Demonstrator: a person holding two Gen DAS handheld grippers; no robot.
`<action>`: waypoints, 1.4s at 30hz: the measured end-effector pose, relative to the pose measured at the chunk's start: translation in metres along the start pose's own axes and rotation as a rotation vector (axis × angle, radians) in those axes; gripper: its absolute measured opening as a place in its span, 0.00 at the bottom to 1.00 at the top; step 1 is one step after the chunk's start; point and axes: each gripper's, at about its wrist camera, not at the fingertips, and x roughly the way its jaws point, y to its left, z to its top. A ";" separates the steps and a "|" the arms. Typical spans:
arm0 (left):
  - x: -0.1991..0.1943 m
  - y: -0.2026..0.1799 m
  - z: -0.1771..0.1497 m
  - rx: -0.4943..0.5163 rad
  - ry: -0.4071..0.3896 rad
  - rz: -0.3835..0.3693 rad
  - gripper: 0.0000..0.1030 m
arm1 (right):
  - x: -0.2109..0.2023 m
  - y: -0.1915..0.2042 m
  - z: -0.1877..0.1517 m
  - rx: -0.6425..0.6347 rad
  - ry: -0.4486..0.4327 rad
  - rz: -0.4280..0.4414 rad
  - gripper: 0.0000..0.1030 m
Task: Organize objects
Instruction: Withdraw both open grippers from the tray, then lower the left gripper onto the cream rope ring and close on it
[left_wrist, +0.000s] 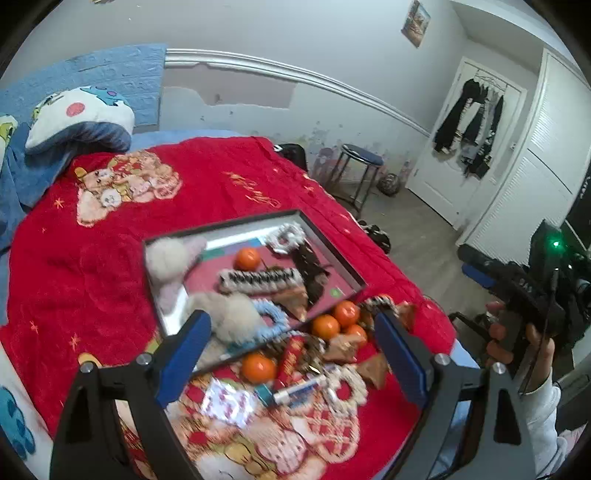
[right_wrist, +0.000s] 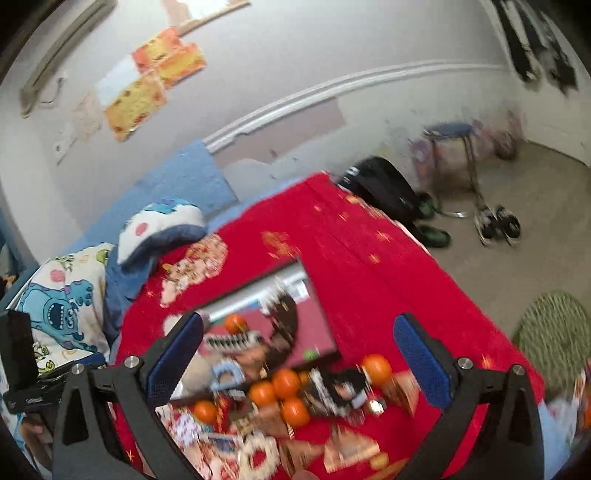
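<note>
Both my tongs, left tongs (left_wrist: 291, 345) and right tongs (right_wrist: 299, 354), stand wide and empty; the loose oranges (left_wrist: 334, 321) lie just below the tray (left_wrist: 343, 258), nearer my right

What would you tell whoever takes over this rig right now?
Left tool: open, empty.
Right tool: open, empty.
Tray on the red blanket already holds one orange, plush toys and other small items.
Left: loose pile in front of the tray, including several oranges, a marker and a ring-shaped item.
</note>
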 end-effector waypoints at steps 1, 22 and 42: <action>-0.001 -0.004 -0.004 0.004 0.002 -0.005 0.89 | -0.004 -0.002 -0.005 0.003 0.001 -0.010 1.00; 0.060 -0.077 -0.063 0.087 0.154 -0.048 0.89 | -0.035 -0.013 -0.055 0.040 0.053 -0.053 1.00; 0.130 -0.063 -0.097 0.059 0.344 0.059 0.88 | 0.020 -0.028 -0.088 0.068 0.313 -0.115 0.65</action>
